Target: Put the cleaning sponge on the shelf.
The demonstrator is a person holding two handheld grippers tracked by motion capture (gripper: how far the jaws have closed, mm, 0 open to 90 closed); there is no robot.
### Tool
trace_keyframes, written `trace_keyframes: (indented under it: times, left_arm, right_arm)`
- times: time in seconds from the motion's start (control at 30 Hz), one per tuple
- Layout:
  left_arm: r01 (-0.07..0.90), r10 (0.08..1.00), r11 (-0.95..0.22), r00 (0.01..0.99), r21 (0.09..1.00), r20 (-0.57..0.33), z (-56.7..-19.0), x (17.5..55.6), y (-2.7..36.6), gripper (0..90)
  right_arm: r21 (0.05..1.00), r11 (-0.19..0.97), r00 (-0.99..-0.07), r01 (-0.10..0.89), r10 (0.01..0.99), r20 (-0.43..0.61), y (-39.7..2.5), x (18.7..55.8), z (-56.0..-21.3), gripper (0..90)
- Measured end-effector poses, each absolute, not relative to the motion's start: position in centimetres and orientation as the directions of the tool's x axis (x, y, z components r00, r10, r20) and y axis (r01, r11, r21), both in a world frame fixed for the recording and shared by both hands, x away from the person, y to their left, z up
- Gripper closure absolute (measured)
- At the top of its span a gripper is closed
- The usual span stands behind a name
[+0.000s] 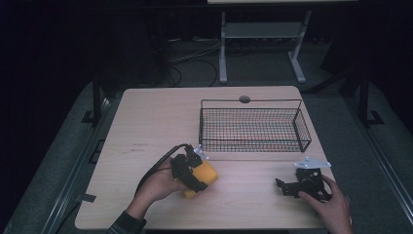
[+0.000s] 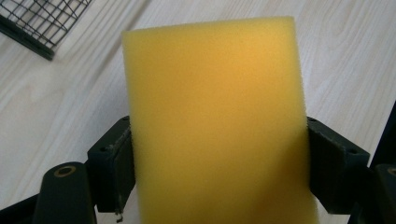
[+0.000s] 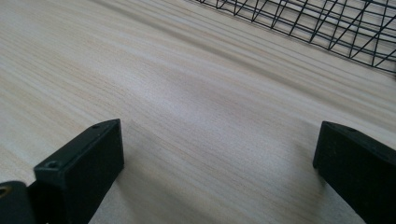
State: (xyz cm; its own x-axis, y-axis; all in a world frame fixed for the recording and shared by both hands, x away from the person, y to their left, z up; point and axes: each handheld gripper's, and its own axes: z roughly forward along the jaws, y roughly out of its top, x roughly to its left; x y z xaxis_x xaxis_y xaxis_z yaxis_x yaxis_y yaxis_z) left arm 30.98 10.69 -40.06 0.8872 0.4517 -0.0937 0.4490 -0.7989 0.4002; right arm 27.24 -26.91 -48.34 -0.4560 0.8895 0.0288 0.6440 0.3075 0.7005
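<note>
Two jaws of your left gripper (image 1: 195,171) clamp the yellow sponge (image 2: 215,121), low centre-left in the high view; your right gripper (image 1: 298,187) rests spread wide. Next, I'd judge: carry it up-right into the wire basket (image 1: 302,127).

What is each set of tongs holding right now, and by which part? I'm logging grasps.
The left tongs grip the yellow sponge across its two side faces, near its lower end. The right tongs stand open, holding nothing.

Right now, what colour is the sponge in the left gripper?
Yellow sponge, clearest in the left gripper view.
</note>
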Motion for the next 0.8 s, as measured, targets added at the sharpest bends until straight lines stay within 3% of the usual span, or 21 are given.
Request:
trace_keyframes:
  times: [0.8]
  left_arm:
    - [0.399,0.418,-0.81,0.907,0.43,-0.055,-36.5,33.1,9.3,21.2]
  right_arm:
    - [0.702,0.307,-0.457,0.642,0.889,0.029,-26.9,27.2,-48.3,1.2]
